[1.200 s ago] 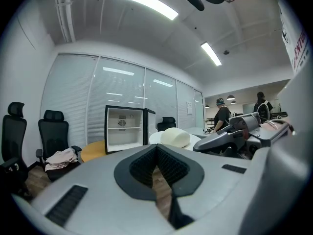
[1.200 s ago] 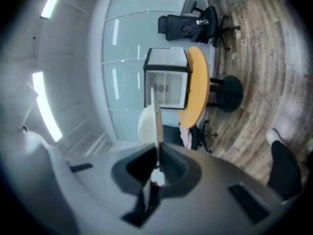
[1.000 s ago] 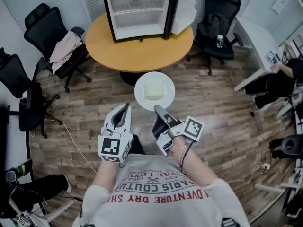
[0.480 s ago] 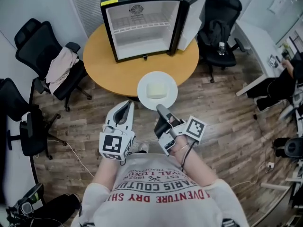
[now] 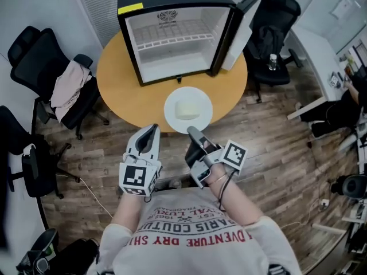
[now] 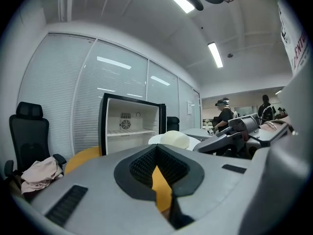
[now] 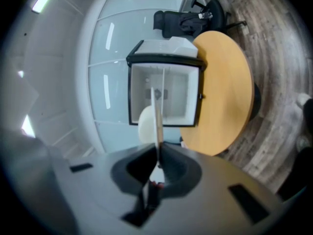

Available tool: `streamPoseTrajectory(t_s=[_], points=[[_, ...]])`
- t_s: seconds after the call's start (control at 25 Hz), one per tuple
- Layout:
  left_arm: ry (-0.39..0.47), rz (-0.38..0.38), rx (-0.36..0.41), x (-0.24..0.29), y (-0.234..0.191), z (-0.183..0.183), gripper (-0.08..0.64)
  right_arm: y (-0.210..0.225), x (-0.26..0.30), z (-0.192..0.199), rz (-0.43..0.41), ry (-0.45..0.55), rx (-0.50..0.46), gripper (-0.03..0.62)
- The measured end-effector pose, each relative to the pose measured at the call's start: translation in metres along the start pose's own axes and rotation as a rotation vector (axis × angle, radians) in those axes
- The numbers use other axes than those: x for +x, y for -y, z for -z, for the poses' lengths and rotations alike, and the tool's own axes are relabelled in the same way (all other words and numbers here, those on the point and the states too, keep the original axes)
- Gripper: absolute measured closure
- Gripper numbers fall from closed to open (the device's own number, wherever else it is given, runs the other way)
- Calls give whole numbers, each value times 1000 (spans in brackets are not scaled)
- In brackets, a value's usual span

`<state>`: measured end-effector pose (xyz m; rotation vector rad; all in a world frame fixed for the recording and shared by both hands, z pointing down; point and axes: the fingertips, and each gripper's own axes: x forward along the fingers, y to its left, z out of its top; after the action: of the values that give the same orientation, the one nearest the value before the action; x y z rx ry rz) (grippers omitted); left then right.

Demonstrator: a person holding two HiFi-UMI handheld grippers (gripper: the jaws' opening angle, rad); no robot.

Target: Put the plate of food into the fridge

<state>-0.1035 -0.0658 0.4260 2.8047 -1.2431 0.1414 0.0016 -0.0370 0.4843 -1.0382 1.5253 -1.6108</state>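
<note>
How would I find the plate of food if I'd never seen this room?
Find the round orange table with the small black fridge standing open on it. In front of the fridge, by the table's near edge, the right claw pinches the plate by its rim. It is the only round white thing there, with a pale block of food on top.

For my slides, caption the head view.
Right gripper holds the plate of food before the open fridge.

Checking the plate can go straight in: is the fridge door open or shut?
Open: the door stands swung aside at the right of the fridge, whose white inside and wire shelf show.
</note>
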Motion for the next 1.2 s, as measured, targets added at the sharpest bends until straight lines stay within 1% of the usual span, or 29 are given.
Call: streamPoseTrajectory(t_s=[0.24,0.4,0.6,0.76,0.92,1.2], points=[[2,-81,0,49,-22,-2,531,1,43,-41,0,-76,-2,555],[-4,-151,9,84,-34,-6,531,-3,74,-74,-4,-144,-9,555],[3,-234,-9,123,-39,-13,531,-11,100,-118,-7,-222,-28,555],[38,-268,-10,150,-30,-31,531,-11,116,-148,-1,-280,-45,555],[45,-299,-14,167,-35,-33,531,-6,130,-160,9,-323,-40,555],[15,-313,-17,183,-73,-24,531,-6,168,-165,23,-314,-35,555]])
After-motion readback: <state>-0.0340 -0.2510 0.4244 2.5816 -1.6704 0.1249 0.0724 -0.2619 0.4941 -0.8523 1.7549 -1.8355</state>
